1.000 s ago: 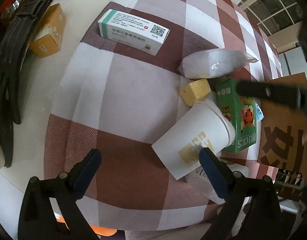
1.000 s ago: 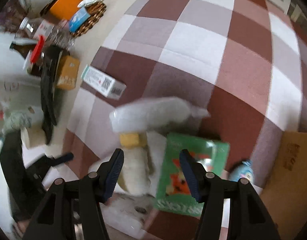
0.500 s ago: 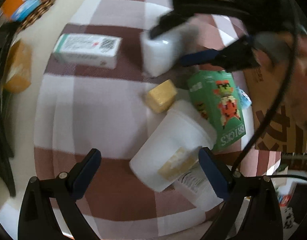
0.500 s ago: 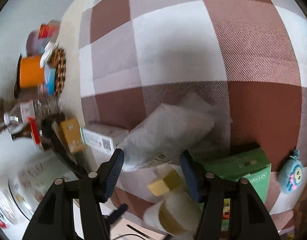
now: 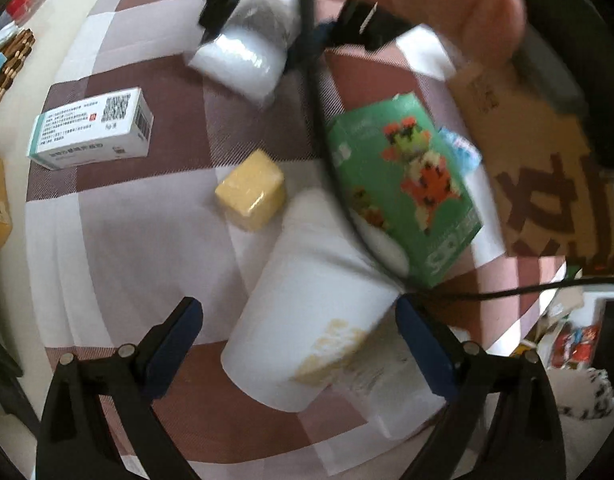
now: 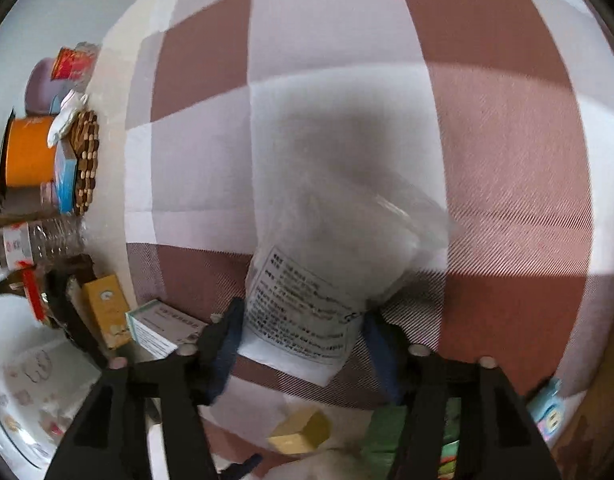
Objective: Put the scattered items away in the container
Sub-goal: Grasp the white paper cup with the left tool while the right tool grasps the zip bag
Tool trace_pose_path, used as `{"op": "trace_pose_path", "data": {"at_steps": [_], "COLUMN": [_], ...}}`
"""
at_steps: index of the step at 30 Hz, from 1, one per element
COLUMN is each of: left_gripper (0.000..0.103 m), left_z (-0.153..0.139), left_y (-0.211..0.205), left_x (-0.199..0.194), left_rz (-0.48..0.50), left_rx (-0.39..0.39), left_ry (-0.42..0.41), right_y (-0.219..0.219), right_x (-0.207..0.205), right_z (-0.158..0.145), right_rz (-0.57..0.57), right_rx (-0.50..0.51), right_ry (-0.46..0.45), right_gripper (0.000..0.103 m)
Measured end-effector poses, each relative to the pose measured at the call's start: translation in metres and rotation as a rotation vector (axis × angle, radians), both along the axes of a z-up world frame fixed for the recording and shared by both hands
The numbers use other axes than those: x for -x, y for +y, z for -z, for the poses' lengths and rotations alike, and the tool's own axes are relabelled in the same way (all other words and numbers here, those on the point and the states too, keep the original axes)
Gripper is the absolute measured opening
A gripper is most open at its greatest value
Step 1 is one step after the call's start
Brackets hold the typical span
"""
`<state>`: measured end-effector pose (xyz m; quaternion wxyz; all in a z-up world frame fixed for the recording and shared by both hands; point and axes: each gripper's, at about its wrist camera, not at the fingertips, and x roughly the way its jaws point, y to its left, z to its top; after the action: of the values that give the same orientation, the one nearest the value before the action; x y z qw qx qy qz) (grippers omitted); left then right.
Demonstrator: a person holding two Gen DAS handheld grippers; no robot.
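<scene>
Since earlier, right claw [image 6: 301,344] closes around the labelled white bag [image 6: 307,312]; left claw [image 5: 299,344] narrows over the cup [image 5: 307,320].

White cups [image 5: 307,320]: one lying
Green boxes [image 5: 403,188]: one lying
Yellow blocks [image 5: 251,190]: one sitting
White bags [image 6: 319,292]: one
Medicine cartons [image 5: 93,128]: one lying

In the left wrist view we see a paper cup [image 5: 307,312] lying on its side at centre, a foam block [image 5: 251,190] just above-left of it, a bricks box [image 5: 403,192] to its right, a medicine carton [image 5: 93,134] at left, and a cardboard box [image 5: 547,168] at the right edge.
</scene>
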<state>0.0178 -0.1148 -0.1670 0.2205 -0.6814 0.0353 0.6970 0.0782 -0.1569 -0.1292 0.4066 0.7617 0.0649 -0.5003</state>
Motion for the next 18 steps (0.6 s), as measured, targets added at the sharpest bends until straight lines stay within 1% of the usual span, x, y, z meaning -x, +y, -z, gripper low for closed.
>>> {"op": "trace_pose_path", "data": {"at_steps": [1, 3, 4, 5, 7, 9, 10, 13, 16, 18], "left_gripper": [0.09, 0.086, 0.08, 0.077, 0.074, 0.073, 0.071, 0.066, 0.063, 0.063], "left_z": [0.003, 0.006, 0.009, 0.011, 0.013, 0.013, 0.013, 0.012, 0.009, 0.009], "left_y": [0.0, -0.002, -0.005, -0.007, -0.012, -0.022, -0.027, -0.044, -0.064, -0.072], "left_x": [0.0, 0.003, 0.005, 0.004, 0.005, 0.009, 0.011, 0.015, 0.018, 0.019], "left_rz": [0.002, -0.027, -0.049, -0.06, -0.085, -0.138, -0.166, -0.277, -0.412, -0.46], "left_rx": [0.006, -0.033, -0.043, -0.042, -0.039, -0.064, -0.087, -0.209, -0.361, -0.395], "left_ry": [-0.01, -0.031, -0.044, -0.053, -0.056, -0.086, -0.106, -0.181, -0.263, -0.285], "right_y": [0.001, 0.006, 0.009, 0.013, 0.024, 0.038, 0.044, 0.069, 0.095, 0.111], "right_x": [0.0, 0.003, 0.005, 0.008, 0.014, 0.02, 0.022, 0.028, 0.03, 0.029], "right_z": [-0.002, -0.007, -0.011, -0.016, -0.027, -0.042, -0.048, -0.069, -0.085, -0.091], "right_rz": [-0.004, -0.008, -0.009, -0.007, -0.004, 0.002, 0.004, 0.005, 0.018, 0.025], "right_rx": [0.012, 0.036, 0.045, 0.055, 0.08, 0.109, 0.12, 0.154, 0.179, 0.191], "right_ry": [0.008, 0.024, 0.037, 0.049, 0.072, 0.093, 0.103, 0.139, 0.155, 0.167], "right_gripper": [0.05, 0.045, 0.045, 0.045, 0.045, 0.045, 0.045, 0.045, 0.045, 0.045]}}
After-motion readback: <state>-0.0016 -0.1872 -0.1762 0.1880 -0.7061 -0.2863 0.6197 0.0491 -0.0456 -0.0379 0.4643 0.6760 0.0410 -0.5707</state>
